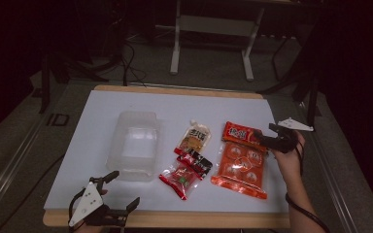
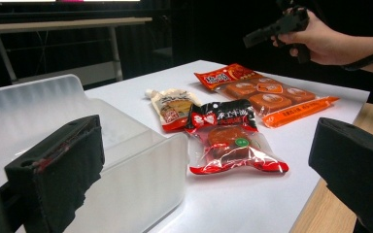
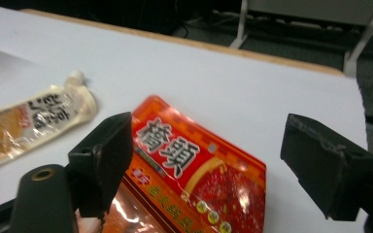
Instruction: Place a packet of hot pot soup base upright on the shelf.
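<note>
Lower left of the high view: the left gripper [image 1: 120, 189] sits at the near table edge, jaws spread wide and holding nothing, its grey three-cornered plate on top; the hand holding it is cut off by the bottom of the frame. In the left gripper view the two black jaws stand far apart, one in front of the clear box, the other over the wooden edge.

Right of the high view: the right hand [image 1: 289, 154] comes in from the lower right, forearm angled up the frame, and holds the right gripper [image 1: 263, 134] over the top end of the large packet. Its jaws are parted; in the right gripper view they straddle the red header of that packet, and whether they touch it cannot be told.

Count on the white rectangular tabletop [image 1: 92, 127]: one clear plastic rectangular container [image 1: 134, 144], left of centre; four packets. Near, centre: one small red-and-clear snack packet [image 1: 179, 180], with one small dark red-and-black packet [image 1: 194, 161] just above it, touching or overlapping. Above that: one cream-coloured spouted pouch [image 1: 194, 136]. Right: one large orange-red packet of six round pieces [image 1: 239, 166].

The printed text on the packets is too small to read.
</note>
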{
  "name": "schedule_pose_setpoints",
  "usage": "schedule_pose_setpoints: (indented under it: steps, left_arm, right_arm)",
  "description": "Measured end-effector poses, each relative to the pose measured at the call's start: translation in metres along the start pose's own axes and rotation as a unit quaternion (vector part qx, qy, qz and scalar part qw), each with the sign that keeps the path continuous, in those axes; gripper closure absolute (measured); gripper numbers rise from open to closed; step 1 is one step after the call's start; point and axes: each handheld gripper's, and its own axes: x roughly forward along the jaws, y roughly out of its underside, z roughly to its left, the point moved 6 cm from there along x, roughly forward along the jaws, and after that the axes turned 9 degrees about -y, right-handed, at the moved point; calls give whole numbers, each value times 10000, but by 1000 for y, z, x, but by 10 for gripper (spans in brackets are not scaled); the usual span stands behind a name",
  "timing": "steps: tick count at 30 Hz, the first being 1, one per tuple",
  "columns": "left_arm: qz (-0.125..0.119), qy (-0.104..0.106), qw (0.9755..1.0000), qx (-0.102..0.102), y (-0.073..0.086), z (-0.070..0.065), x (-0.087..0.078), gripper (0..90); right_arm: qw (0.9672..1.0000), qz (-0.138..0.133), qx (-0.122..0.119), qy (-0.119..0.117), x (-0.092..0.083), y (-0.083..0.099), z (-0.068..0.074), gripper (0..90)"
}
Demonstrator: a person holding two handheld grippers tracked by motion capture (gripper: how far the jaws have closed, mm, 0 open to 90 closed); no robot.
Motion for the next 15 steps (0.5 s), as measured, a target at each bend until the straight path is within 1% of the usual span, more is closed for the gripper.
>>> schedule_pose_setpoints:
  steps: [3,4,5,6,9,12,15]
  left_arm:
    - [5,-1,10000,1,0,0,0,0]
    - [7,-1,10000,-4,0,0,0,0]
    - [7,-1,10000,-6,0,0,0,0]
    - [8,-7,10000,-5,1,1,0,0]
    - [22,-7,10000,-15,1,1,0,0]
    - [24,-3,10000,1,1,0,1,0]
    - [35,5,10000,3,1,0,1,0]
  right_arm:
    - [9998,110,143,11,4,8,-6,195]
    - [9996,169,227,-13,6,11,-9,225]
    - [9992,234,331,-4,6,13,-11,281]
    - [9989,260,400,-24,7,15,-12,297]
    - [9982,362,473,-35,10,21,-15,296]
    - [9975,484,514,39,14,27,-19,290]
    - [9969,520,593,54,16,31,-23,290]
